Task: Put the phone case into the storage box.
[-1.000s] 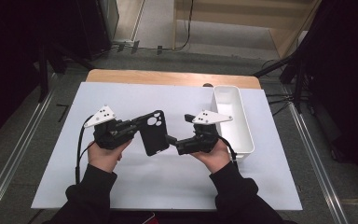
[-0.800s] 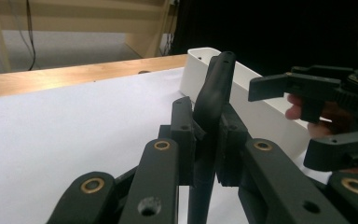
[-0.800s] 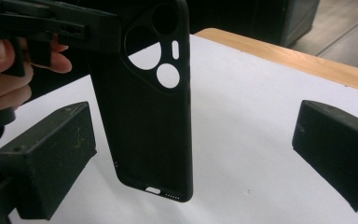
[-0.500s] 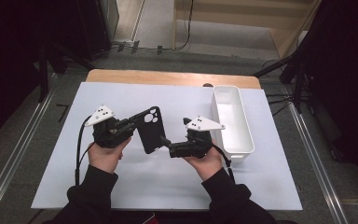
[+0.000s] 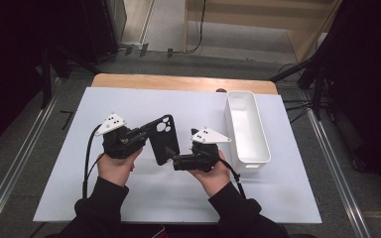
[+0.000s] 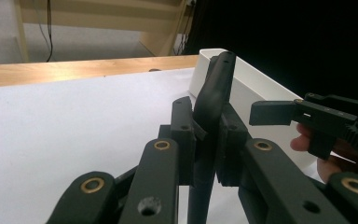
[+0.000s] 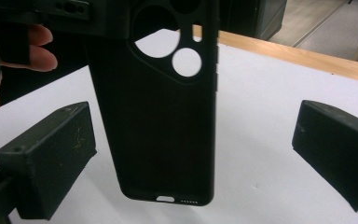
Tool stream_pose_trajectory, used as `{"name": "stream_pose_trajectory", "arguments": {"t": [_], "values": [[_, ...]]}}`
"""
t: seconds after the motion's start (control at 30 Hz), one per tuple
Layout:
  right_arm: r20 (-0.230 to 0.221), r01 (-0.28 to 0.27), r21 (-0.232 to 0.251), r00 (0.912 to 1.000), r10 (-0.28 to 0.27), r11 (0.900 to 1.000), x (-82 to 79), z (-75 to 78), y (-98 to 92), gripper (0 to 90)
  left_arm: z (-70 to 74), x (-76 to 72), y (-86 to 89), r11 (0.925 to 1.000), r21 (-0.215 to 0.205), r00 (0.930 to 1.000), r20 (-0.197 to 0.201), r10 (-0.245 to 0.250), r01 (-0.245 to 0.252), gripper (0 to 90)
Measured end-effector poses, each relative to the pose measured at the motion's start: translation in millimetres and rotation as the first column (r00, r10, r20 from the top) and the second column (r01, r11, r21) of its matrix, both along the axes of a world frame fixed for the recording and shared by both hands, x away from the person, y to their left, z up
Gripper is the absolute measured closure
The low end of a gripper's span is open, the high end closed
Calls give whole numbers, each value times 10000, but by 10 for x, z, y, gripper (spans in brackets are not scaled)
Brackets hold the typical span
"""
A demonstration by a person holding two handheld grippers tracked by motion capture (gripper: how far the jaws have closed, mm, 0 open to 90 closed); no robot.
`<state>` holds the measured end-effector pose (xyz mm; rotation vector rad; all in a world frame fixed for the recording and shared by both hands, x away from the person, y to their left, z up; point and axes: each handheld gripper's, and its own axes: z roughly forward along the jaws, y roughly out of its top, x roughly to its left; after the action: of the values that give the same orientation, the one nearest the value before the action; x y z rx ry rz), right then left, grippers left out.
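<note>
the left gripper [image 5: 144,133] sat at the left-centre of the white table [image 5: 54,163], held in the person's left hand [image 5: 115,166], its jaws closed tight on the edge of a black phone case [image 5: 162,139]. in the left gripper view the case [image 6: 212,100] stood edge-on between the two jaws, gripped on both sides and raised off the table. the case showed its camera cut-outs at the far end in the high view, and in the right gripper view it [image 7: 161,121] hung upright with the port opening at the bottom. just right of the case, the right gripper [image 5: 171,156] lay in the person's right hand [image 5: 213,173], pointing left toward the case's near end. its jaws stood wide apart, one on each side of the case's lower part and touching neither side. farther right, a white rectangular bin [image 5: 248,130] rested on the table, running near to far, beside the right hand
</note>
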<state>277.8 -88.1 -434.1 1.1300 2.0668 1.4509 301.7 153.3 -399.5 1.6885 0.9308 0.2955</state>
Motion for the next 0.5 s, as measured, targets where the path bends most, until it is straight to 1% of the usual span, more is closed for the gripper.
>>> {"name": "stream_pose_trajectory", "arguments": {"t": [0.03, 0.07, 0.13, 0.17, 0.2, 0.33, 0.5], "values": [[39, 14, -28, 10000, -14, 10000, -2, -2, 10, 0, -5, -2, -4, 10000, -20, 10000, -5, -3, 3, 801], [-29, -3, 32, 10000, 3, 10000, -11, -1, 28, 0, -6, -6, -5, 10000, 10, 10000, -2, -4, 4, 800], [65, -5, -20, 10000, 6, 10000, -7, -4, 48, 0, -11, -15, -11, 10000, 23, 10000, 20, 41, -41, 800], [-36, -20, 87, 10000, 21, 10000, -8, -4, 66, 0, -14, -17, -12, 10000, 61, 10000, 41, 41, -41, 800], [6, -9, 91, 10000, 9, 10000, 1, -7, 79, 0, -17, -20, -14, 10000, 70, 10000, 28, 34, -34, 800], [-70, -9, 50, 10000, 9, 10000, 5, -22, 132, 0, -32, -43, -33, 9999, 109, 10000, -14, 44, -43, 800], [-51, 3, -59, 10000, -4, 10000, 11, -32, 177, 0, -44, -70, -63, 9999, 105, 10000, -53, 50, -49, 800]]}}
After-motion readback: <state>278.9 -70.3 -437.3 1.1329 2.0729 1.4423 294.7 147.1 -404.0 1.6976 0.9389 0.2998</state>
